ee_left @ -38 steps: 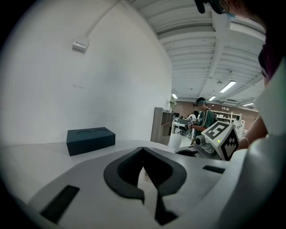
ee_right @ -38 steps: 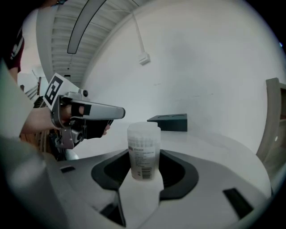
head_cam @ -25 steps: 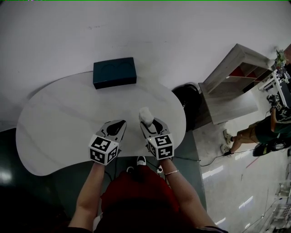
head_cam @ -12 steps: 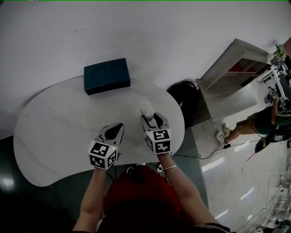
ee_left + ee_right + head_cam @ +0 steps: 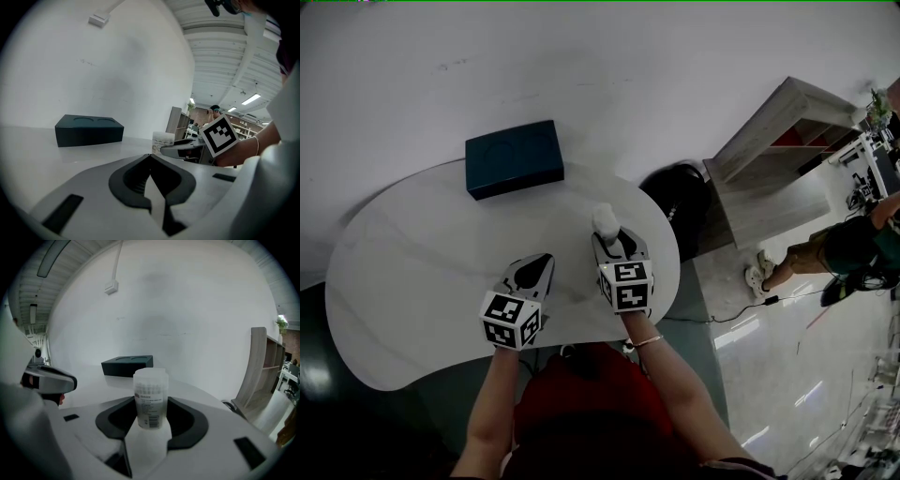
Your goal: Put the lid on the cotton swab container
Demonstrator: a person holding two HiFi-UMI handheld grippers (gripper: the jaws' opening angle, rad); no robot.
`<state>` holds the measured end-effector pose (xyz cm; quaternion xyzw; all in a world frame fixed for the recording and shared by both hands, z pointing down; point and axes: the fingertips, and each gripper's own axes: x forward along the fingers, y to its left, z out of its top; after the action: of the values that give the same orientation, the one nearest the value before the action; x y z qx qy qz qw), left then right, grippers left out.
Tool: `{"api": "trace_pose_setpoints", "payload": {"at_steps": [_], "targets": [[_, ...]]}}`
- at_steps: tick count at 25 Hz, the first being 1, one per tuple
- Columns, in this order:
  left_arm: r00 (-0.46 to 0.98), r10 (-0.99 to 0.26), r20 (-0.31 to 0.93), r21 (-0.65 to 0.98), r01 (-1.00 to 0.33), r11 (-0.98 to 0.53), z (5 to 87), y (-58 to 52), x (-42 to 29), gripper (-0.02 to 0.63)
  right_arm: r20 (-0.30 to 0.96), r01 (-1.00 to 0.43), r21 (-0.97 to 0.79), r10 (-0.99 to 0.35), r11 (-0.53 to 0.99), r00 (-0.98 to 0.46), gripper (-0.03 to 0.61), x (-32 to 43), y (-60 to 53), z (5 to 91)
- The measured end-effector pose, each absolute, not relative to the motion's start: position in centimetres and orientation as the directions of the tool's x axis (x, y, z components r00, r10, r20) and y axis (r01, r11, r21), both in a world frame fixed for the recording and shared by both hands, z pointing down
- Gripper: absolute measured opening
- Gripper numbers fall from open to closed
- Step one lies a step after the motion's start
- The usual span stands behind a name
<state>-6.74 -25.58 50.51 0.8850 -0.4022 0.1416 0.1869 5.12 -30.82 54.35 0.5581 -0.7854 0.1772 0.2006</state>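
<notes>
The cotton swab container [image 5: 150, 401] is a translucent cylinder with a printed label, and a lid appears to sit on its top. It stands upright on the white table [image 5: 422, 262], between the fingertips of my right gripper [image 5: 151, 403], whose pads close against its sides. In the head view the container [image 5: 604, 221] shows at the tip of the right gripper [image 5: 609, 239], near the table's right end. My left gripper [image 5: 536, 264] rests beside it to the left, jaws together and empty. From the left gripper [image 5: 150, 157] view the container [image 5: 163, 139] appears ahead and right.
A dark blue box [image 5: 514, 157] with two round recesses lies at the back of the table. Off the right edge stand a black round object [image 5: 675, 192] and a wooden cabinet [image 5: 778, 159]. A person [image 5: 853, 253] is on the floor at far right.
The head camera has shifted, so the box sits further left in the picture. Both grippers and the container keep about the same places on the table.
</notes>
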Motion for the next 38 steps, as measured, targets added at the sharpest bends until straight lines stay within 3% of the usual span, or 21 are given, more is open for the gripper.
{"api": "trace_pose_setpoints", "payload": {"at_steps": [38], "targets": [[0.622,-0.668,0.409,0.243,-0.780,-0.577,51.2,-26.1,-6.8,0.023,0.579,-0.965,-0.071,-0.777,0.252,-0.246,0.204,5.8,-31.5,56.6]]}}
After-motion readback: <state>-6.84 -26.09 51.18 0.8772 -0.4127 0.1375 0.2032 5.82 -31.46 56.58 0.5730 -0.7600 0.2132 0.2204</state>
